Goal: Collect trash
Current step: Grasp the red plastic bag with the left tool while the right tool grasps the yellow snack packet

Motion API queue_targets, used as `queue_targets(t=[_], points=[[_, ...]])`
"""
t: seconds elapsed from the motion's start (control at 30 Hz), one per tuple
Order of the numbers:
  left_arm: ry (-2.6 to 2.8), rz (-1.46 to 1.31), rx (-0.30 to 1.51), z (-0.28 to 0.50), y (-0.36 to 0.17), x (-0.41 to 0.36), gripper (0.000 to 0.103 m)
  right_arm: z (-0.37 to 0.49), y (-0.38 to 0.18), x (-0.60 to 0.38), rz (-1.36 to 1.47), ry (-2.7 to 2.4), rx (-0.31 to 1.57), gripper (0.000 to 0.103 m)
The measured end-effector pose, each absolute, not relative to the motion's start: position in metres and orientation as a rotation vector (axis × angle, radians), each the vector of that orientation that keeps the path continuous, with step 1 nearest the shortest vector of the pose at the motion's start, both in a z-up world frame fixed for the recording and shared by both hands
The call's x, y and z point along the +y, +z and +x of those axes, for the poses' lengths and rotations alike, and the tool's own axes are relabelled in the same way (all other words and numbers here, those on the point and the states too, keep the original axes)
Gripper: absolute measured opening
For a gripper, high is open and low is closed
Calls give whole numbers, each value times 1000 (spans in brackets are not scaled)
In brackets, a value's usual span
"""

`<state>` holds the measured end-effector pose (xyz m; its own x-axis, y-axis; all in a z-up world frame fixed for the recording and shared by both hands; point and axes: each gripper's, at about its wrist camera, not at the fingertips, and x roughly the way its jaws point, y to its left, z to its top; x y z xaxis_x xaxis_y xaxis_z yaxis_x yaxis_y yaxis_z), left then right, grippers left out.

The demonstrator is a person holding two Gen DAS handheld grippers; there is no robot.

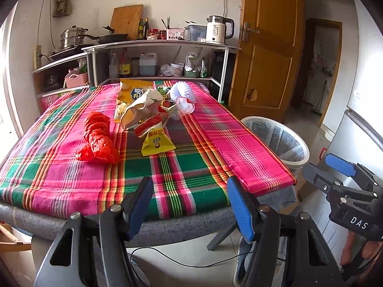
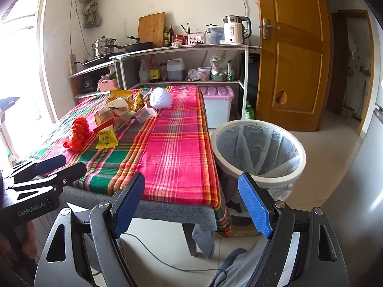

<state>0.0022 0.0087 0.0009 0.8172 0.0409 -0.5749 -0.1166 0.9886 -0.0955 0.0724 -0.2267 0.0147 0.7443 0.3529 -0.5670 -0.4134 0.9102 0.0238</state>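
Both grippers hang short of the desk's near edge, each spread wide with nothing between the blue pads. Left gripper (image 1: 190, 205) fills the bottom of the left wrist view, its fingers framing the grey padded rim of the desk (image 1: 167, 224). Right gripper (image 2: 191, 205) sits at the bottom of the right wrist view, one finger over the desk's near right corner, the other in front of the trash bin (image 2: 258, 148).

A plaid cloth (image 1: 191, 148) in pink, green and yellow covers the desk. The trash lies in a cluster at the centre and upper centre of the left wrist view: a crumpled red plastic bag (image 1: 98, 138) at the left of the group, a yellow snack packet (image 1: 156, 143) just beside it to the right, a torn paper wrapper (image 1: 143, 107) above that, a large yellow chip bag (image 1: 130, 95) behind, and white foam netting (image 1: 183, 93) at the far right of the pile. Several pieces overlap and touch.

The bin, white-rimmed and lined with a clear bag, stands on the floor just beside the desk's right side, right of centre in the right wrist view. It looks empty.
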Motion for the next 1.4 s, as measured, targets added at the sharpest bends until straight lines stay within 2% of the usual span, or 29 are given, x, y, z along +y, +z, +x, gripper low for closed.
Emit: queue_targets(t=[0.6,1.07,1.2,1.33,1.4], points=[[285,-248,603,44,5,120,67,139,7,-137,-155,609,675,80],[296,-313,666,84,-16,155,66,163,4,-90,-177,668,694,80],[286,-297,687,86,-19,157,60,167,3,-72,-190,692,697,76],[267,-290,692,83,-21,157,50,172,-3,-54,-201,728,720,66],[260,-295,692,80,-21,158,49,174,-7,-45,-204,746,735,64]])
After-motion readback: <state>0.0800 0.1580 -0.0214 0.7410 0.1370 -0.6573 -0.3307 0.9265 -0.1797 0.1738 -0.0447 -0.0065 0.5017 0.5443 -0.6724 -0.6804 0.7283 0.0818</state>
